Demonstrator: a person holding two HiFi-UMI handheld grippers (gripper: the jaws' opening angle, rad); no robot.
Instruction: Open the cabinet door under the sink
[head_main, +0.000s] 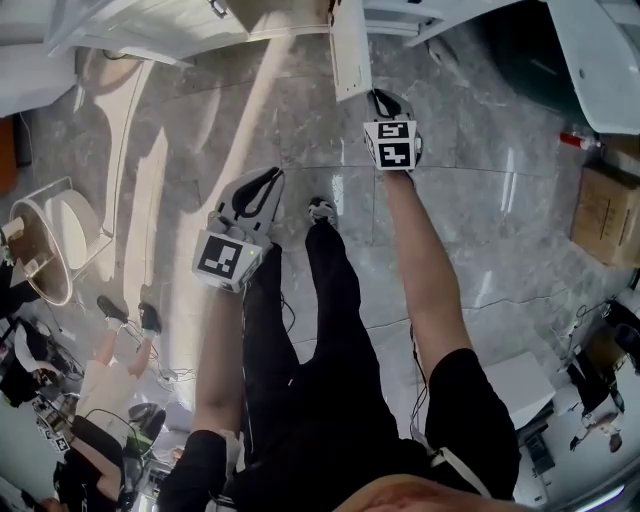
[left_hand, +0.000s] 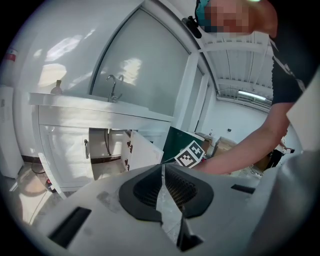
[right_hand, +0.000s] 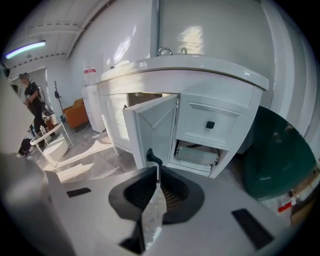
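- The cabinet (right_hand: 210, 122) is open: its door (right_hand: 150, 127) stands swung out, and I see a pipe (left_hand: 107, 142) inside
- My right hand-held gripper (right_hand: 158, 173) is pressed together and empty, tips just short of the door's handle (right_hand: 151, 156)
- My left hand-held gripper (left_hand: 162, 169) is also pressed together and empty, farther back over open floor (head_main: 480, 200)

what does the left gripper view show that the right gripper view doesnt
Only the left gripper view: the closed door's handle, the pipe inside, the marker cube of the right gripper. Only the right gripper view: the drawer with a black knob, the black handle held at its jaw tips. Both: the open cabinet door and white counter.
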